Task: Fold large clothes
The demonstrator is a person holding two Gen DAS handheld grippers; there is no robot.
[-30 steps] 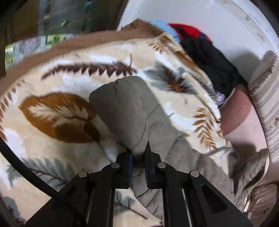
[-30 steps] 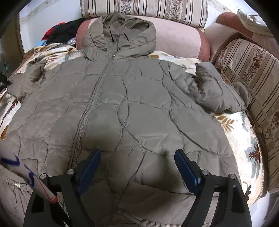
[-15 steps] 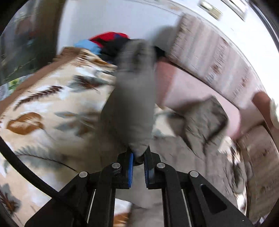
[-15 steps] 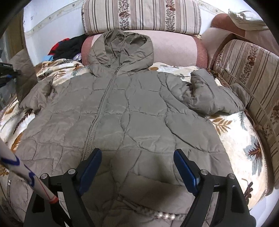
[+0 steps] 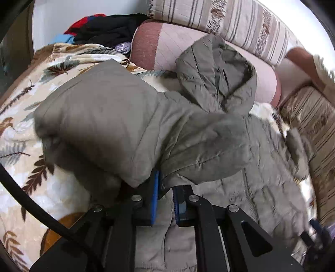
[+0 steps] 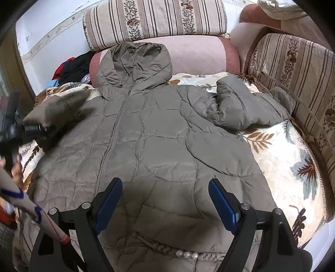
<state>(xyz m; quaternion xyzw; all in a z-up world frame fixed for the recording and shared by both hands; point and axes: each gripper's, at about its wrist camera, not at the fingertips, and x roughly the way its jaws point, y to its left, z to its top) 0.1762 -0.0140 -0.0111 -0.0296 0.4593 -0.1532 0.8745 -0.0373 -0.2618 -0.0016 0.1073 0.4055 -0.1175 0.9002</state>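
Observation:
A large olive-grey quilted hooded jacket (image 6: pixel 159 142) lies front up on a leaf-patterned blanket (image 6: pixel 293 167) on a sofa. Its hood (image 6: pixel 136 64) rests against the pink bolster. My left gripper (image 5: pixel 165 198) is shut on the jacket's left sleeve (image 5: pixel 100 129) and holds it lifted over the jacket body; it shows at the left edge of the right wrist view (image 6: pixel 35 127). The other sleeve (image 6: pixel 247 108) lies bunched at the right. My right gripper (image 6: pixel 165 203) is open and empty above the jacket's lower hem.
Striped floral cushions (image 6: pixel 155 18) line the sofa back and right side (image 6: pixel 297 69). A pile of dark, red and blue clothes (image 6: pixel 73 69) sits at the back left corner. A braided cord with pearls (image 6: pixel 184 253) lies by the hem.
My left gripper has lifted the sleeve off the blanket and swung it right toward the jacket body. My right gripper has pulled back slightly and stays open.

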